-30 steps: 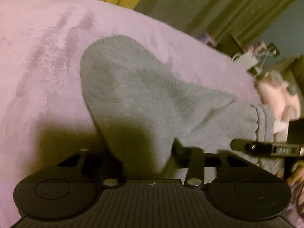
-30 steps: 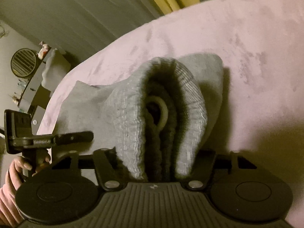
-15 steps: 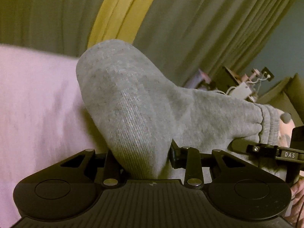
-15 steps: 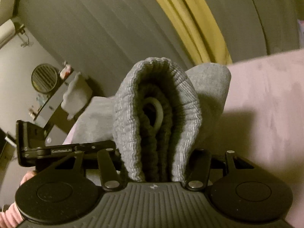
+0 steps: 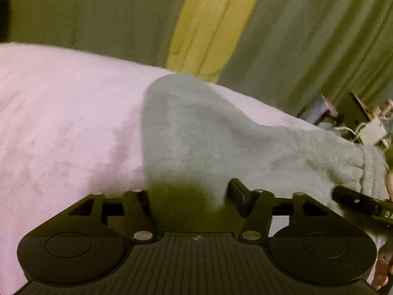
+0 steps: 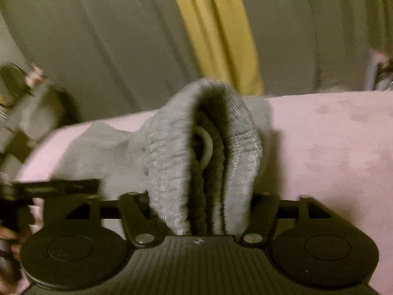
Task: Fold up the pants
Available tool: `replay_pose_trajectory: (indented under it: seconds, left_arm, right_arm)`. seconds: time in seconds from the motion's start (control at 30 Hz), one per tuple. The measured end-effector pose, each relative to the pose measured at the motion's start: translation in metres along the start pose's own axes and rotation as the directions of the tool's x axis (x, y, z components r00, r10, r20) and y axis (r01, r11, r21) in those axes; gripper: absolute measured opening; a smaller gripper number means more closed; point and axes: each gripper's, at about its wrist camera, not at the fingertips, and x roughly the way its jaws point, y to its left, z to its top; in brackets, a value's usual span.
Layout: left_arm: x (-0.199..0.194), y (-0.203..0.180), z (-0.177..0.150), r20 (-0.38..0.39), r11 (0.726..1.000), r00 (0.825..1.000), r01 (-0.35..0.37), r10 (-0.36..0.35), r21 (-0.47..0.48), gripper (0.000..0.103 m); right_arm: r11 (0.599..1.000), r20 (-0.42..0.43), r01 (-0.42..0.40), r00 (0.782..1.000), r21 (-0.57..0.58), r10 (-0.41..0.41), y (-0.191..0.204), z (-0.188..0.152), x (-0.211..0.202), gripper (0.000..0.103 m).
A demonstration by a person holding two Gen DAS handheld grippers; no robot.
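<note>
Two black hand-held grippers have the grey knit sweatpants [image 5: 196, 142] between their jaws above a pale pink plush bedspread [image 5: 61, 127]. Both sets of jaws have just been opening. The left gripper [image 5: 189, 194] now stands apart from the cloth on one side, its hold let go. Whether the right gripper [image 6: 201, 204] still presses the bunched ribbed waistband [image 6: 172, 162] I cannot tell (the cloth fills its gap). I judge a fold is being laid down, and flattening and perhaps another fold remain. Only the right wrist view shows the pale drawstring loop [image 6: 206, 145]; only the left shows the garment's smooth folded edge.
</note>
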Motion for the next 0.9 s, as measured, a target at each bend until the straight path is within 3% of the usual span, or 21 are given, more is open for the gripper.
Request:
replay_pose_trajectory:
  seconds: [0.1, 0.17, 0.27, 0.33, 0.43, 0.53, 0.6, 0.73, 0.8, 0.9]
  left_arm:
    - [-0.03, 0.015, -0.014, 0.07, 0.999, 0.997, -0.042, 0.044, -0.029, 0.08]
    - [-0.047, 0.015, -0.024, 0.096, 0.997, 0.993, -0.068, 0.07, -0.028, 0.084]
    - [-0.067, -0.003, -0.048, 0.1, 0.998, 0.994, -0.047, 0.043, 0.044, 0.089]
    - [-0.069, -0.022, -0.067, 0.108, 0.985, 0.99, -0.103, 0.088, 0.136, 0.094]
    - [-0.056, -0.033, -0.095, 0.087, 0.941, 0.971, -0.236, 0.221, 0.242, 0.094]
    - [-0.051, -0.036, -0.106, 0.135, 0.927, 0.961, -0.268, 0.24, 0.261, 0.099]
    - [-0.05, -0.034, -0.104, 0.114, 0.936, 0.962, -0.267, 0.246, 0.23, 0.102]
    - [-0.067, -0.018, -0.098, 0.047, 0.972, 0.974, -0.224, 0.221, 0.077, 0.102]
    - [-0.084, -0.012, -0.107, 0.046, 0.975, 0.974, -0.222, 0.221, 0.03, 0.101]
    - [-0.1, -0.01, -0.13, 0.024, 0.972, 0.972, -0.234, 0.234, 0.01, 0.101]
  right_arm:
    - [0.988, 0.104, 0.153, 0.983, -0.005, -0.151, -0.004, -0.007, -0.028, 0.096]
    - [0.99, 0.142, 0.137, 0.98, 0.015, -0.138, -0.008, -0.017, -0.046, 0.098]
    - [0.993, 0.081, 0.113, 0.99, -0.013, -0.112, -0.005, -0.034, -0.052, 0.098]
    - [0.991, 0.068, 0.118, 0.991, -0.06, -0.114, 0.001, -0.046, -0.053, 0.098]
    - [0.985, 0.056, 0.152, 0.987, -0.079, -0.148, 0.008, -0.057, -0.048, 0.098]
    - [0.986, -0.002, 0.16, 0.987, -0.054, -0.161, 0.015, -0.051, -0.031, 0.098]
    - [0.978, -0.002, 0.187, 0.982, -0.096, -0.188, 0.018, -0.052, -0.026, 0.098]
    - [0.949, 0.035, 0.28, 0.96, -0.146, -0.278, 0.044, -0.047, -0.048, 0.098]
    - [0.951, 0.071, 0.279, 0.96, -0.137, -0.271, 0.054, -0.056, -0.069, 0.098]
    - [0.97, 0.07, 0.206, 0.978, -0.132, -0.198, 0.062, -0.086, -0.101, 0.098]
